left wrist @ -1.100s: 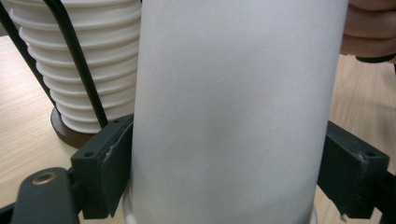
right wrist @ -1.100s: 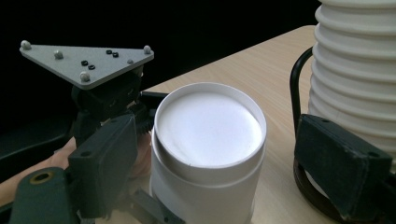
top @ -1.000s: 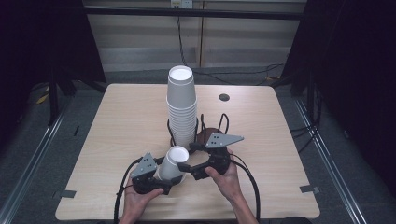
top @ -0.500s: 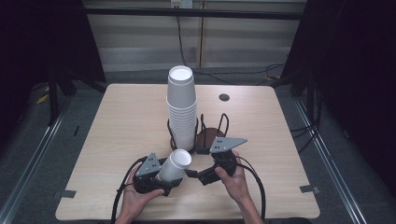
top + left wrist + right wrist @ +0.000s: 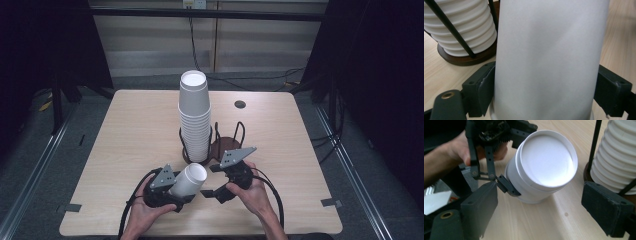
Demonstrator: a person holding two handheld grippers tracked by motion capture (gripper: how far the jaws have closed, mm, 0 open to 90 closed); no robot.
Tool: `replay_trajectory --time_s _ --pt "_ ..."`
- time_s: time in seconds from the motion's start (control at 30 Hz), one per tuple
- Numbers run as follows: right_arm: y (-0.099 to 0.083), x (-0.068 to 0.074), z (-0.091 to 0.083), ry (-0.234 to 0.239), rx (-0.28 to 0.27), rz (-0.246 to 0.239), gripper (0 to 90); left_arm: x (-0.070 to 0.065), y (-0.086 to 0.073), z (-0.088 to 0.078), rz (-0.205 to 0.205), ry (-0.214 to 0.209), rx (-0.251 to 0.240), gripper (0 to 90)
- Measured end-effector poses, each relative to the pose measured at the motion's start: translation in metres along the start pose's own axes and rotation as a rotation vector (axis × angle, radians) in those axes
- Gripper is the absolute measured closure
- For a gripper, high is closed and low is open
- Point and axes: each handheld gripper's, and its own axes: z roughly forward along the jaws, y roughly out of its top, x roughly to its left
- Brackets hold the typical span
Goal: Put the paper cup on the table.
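Sideways, cup (image 5: 189,180) bottom toward stack (image 5: 194,117).

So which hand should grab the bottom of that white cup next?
Probably the right. The left gripper is already clamped on the paper cup, so it is busy. The right gripper has open, empty jaws pointed at the cup's closed bottom, close beside it.

At the bottom middle of the high view, the left hand (image 5: 145,212) holds the left gripper (image 5: 186,186), its jaws squeezed on something. Just right, the right hand (image 5: 252,192) holds the right gripper (image 5: 210,181), jaws wide apart.
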Motion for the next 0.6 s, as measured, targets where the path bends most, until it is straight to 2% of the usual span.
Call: replay_trajectory --time_s 0.1,0.13,0.2,0.23,0.33,0.37,0.4,0.43,0.47,0.5,0.6 --pt "0.0001 -0.0011 0.0004 0.004 0.023 -0.002 14.4 -0.0004 0.0000 0.0002 0.000 -0.010 0.000 15.0" --pt "0.0005 -0.0026 0.0008 0.002 0.055 -0.011 15.5 -0.0004 0.0003 0.0003 0.010 -0.002 0.030 15.0" --pt "0.0008 -0.0030 0.0010 -0.008 0.070 -0.012 15.6 -0.0002 0.0005 -0.0001 0.015 -0.001 0.044 15.0" --pt "0.0014 -0.0040 0.0007 -0.016 0.111 -0.026 15.6 0.0001 0.0003 -0.0016 0.032 -0.001 0.055 15.0" --pt "0.0016 -0.0047 0.0000 -0.003 0.123 -0.023 16.5 -0.0026 0.0002 -0.0011 0.025 -0.006 0.050 15.0" --pt "0.0030 -0.0057 0.0008 0.000 0.147 -0.042 17.4 -0.0030 0.0004 -0.0004 0.035 -0.014 0.063 15.0" --pt "0.0030 -0.0057 0.0008 0.000 0.147 -0.042 17.4 -0.0030 0.0004 -0.0004 0.035 -0.014 0.063 15.1" --pt "0.0059 -0.0055 0.0020 0.011 0.180 -0.055 17.4 -0.0030 0.0001 0.0010 0.039 -0.016 0.076 15.1" --pt "0.0059 -0.0055 0.0020 0.011 0.180 -0.055 17.4 -0.0030 0.0001 0.0010 0.039 -0.016 0.076 15.0" --pt "0.0086 -0.0045 0.0028 0.010 0.206 -0.068 17.6 -0.0029 0.0002 0.0012 0.040 -0.017 0.081 15.1" --pt "0.0099 -0.0049 0.0044 0.009 0.219 -0.075 18.1 -0.0021 -0.0001 0.0006 0.030 -0.025 0.084 15.0"
